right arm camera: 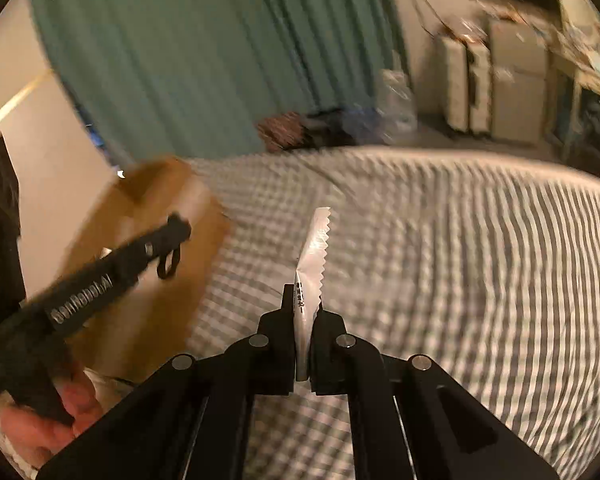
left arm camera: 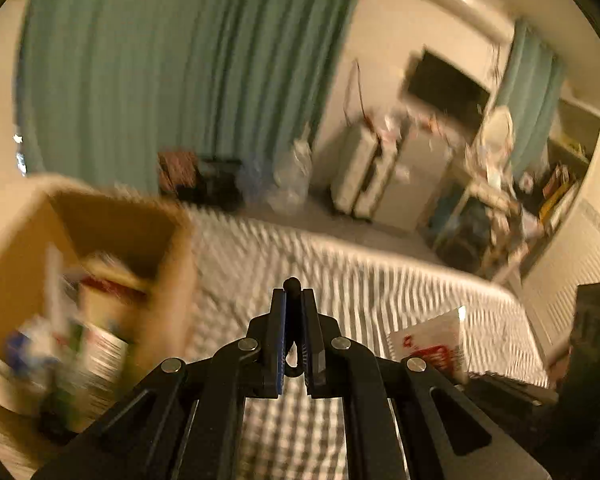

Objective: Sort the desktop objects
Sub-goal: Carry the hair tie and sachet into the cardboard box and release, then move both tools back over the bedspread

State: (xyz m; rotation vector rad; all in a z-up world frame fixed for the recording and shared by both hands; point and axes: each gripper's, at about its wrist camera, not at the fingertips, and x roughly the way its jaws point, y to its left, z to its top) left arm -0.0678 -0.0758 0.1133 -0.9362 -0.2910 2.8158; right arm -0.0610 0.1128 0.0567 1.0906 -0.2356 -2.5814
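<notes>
Brown cardboard box (left arm camera: 112,264), open at the top, stands on a bed covered in a grey and white checked cloth (left arm camera: 340,276). Blurred packets and small cartons fill the box. The left tongs (left arm camera: 293,294) hover above the bed just right of the box, clenched on a thin black looped object (left arm camera: 293,308) whose rounded tip pokes out past the fingertips. The right tongs (right arm camera: 303,300) grasp a silvery sachet (right arm camera: 314,256) with a zigzag edge and black print, held upright over the checked cloth. In the right wrist view, the left tongs appear at the left in front of the box. A teal curtain (left arm camera: 172,72) hangs behind the bed. Both views are motion blurred.
</notes>
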